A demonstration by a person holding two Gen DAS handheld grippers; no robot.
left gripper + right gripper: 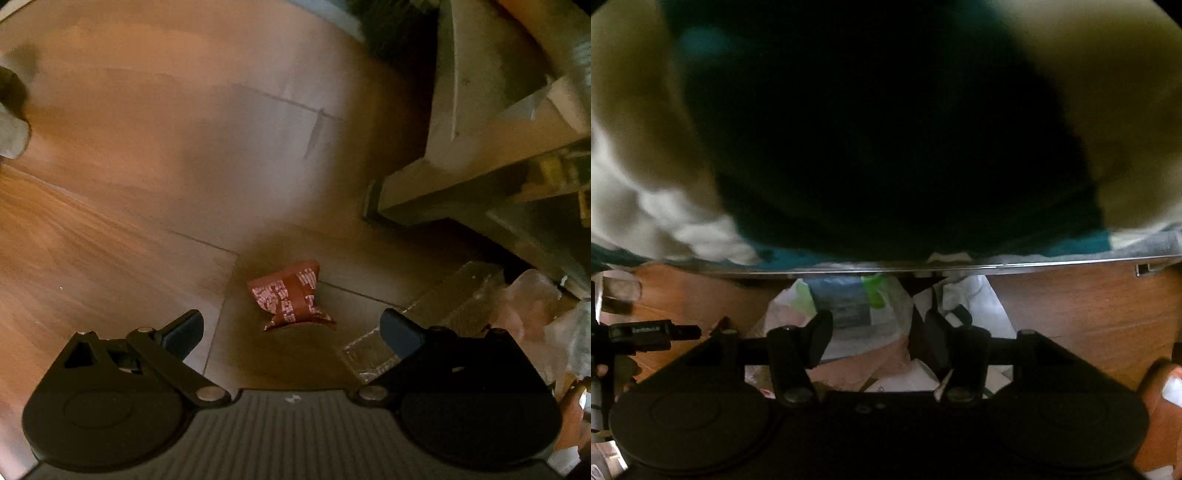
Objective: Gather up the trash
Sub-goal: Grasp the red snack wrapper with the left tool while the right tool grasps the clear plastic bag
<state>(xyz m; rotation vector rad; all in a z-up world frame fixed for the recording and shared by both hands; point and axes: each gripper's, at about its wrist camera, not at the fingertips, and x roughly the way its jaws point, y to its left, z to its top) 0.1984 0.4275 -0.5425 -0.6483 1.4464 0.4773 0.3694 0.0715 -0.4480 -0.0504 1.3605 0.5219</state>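
A crumpled red wrapper (291,299) with pale print lies on the wooden floor (147,184). My left gripper (291,328) hovers just short of it. It is open wide, with the wrapper centred ahead of the gap and nothing between the fingers. In the right wrist view my right gripper (877,332) is partly closed around the bunched top of a clear plastic trash bag (849,310). The bag holds packaging and paper, and it fills the gap between the fingers. The same bag shows at the right edge of the left wrist view as crinkled plastic (535,295).
A clear plastic box (424,321) lies on the floor just right of the wrapper, near my left gripper's right finger. A grey furniture base (424,177) stands beyond it. In the right wrist view a dark teal and cream cloth (868,129) above a metal rail (960,266) fills the upper half.
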